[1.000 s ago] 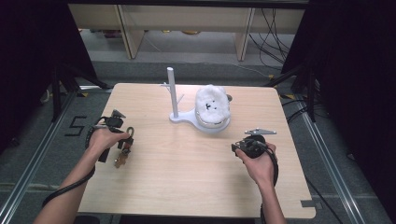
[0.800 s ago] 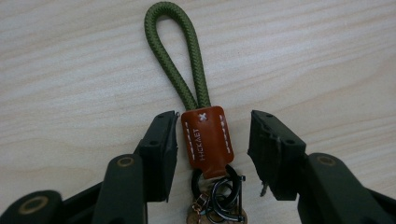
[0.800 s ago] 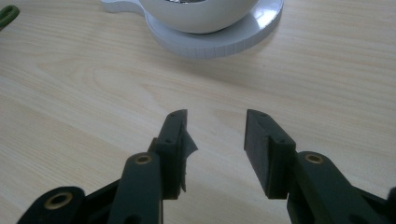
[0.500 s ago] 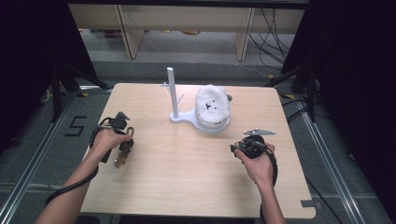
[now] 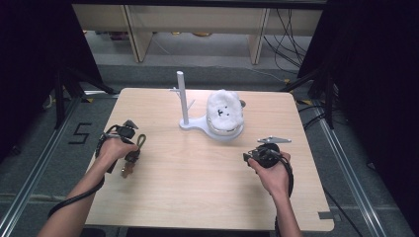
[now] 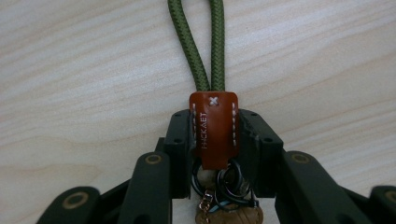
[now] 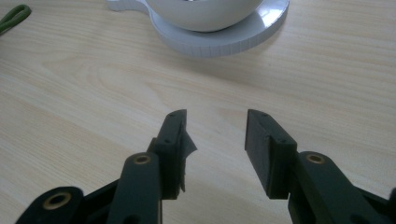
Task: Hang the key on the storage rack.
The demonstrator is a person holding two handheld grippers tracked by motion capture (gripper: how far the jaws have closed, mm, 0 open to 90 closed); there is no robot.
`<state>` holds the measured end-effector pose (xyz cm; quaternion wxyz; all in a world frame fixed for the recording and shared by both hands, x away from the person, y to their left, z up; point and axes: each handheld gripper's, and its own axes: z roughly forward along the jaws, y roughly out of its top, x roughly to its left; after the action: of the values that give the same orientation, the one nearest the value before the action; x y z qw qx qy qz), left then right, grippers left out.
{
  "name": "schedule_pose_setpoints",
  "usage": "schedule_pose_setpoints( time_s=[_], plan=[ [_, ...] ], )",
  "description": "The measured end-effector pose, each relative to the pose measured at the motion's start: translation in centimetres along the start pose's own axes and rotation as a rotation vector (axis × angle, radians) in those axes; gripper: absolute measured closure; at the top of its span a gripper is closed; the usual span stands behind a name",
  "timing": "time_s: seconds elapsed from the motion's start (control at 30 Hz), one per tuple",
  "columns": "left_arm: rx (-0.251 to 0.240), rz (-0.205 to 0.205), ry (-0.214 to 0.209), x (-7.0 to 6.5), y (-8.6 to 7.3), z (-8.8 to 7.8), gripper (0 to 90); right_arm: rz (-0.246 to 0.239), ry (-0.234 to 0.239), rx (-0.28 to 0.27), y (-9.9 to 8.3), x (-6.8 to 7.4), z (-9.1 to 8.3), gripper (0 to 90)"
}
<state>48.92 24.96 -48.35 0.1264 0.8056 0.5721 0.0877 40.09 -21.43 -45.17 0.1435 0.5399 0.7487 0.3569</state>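
Tongs first: my left tongs [image 6: 214, 140] have just been closing and now clamp the brown leather tab [image 6: 213, 128] of a keychain, one jaw on each side of it. From the tab an olive-green cord loop [image 6: 203, 46] runs away across the table [image 5: 197, 187], lying flat on the wood; behind the tab, between the jaws, I see dark key rings [image 6: 231, 184] and a tan braided piece [image 6: 229, 215]. In the high view the keychain [image 5: 133, 158] lies near the table's left edge under my left hand [image 5: 116, 148].

My right tongs [image 7: 214, 140] stand apart with only bare wood between them, well away on the table's right side. Ahead of them sits a white stand [image 5: 207, 126] with an upright peg post [image 5: 182, 96] and a round base carrying a fluffy white plush [image 5: 223, 108]. Nothing lies between the keychain and that stand.
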Motion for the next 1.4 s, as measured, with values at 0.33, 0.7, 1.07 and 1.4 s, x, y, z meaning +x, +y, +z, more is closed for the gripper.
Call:
schedule_pose_setpoints(
  time_s=[0.33, 0.7, 1.07, 1.4],
  plan=[
    [-0.057, 0.015, -0.007, -0.2, -0.6, 0.1, 67.9, -0.016, 0.002, -0.011, -0.1, -0.2, 0.0, 59.4],
    [-0.109, 0.003, -0.031, -0.1, -1.4, -0.4, 68.3, 0.014, 0.004, -0.009, -0.1, 0.0, 0.0, 59.2],
    [-0.249, 0.022, -0.086, 0.2, -3.2, -1.4, 68.2, -0.019, -0.010, -0.033, -0.1, -0.3, 0.1, 59.2],
    [-0.406, 0.044, -0.136, -0.1, -5.0, -1.9, 68.2, 0.018, -0.003, -0.041, -0.4, 0.0, 0.1, 58.5]
  ],
)
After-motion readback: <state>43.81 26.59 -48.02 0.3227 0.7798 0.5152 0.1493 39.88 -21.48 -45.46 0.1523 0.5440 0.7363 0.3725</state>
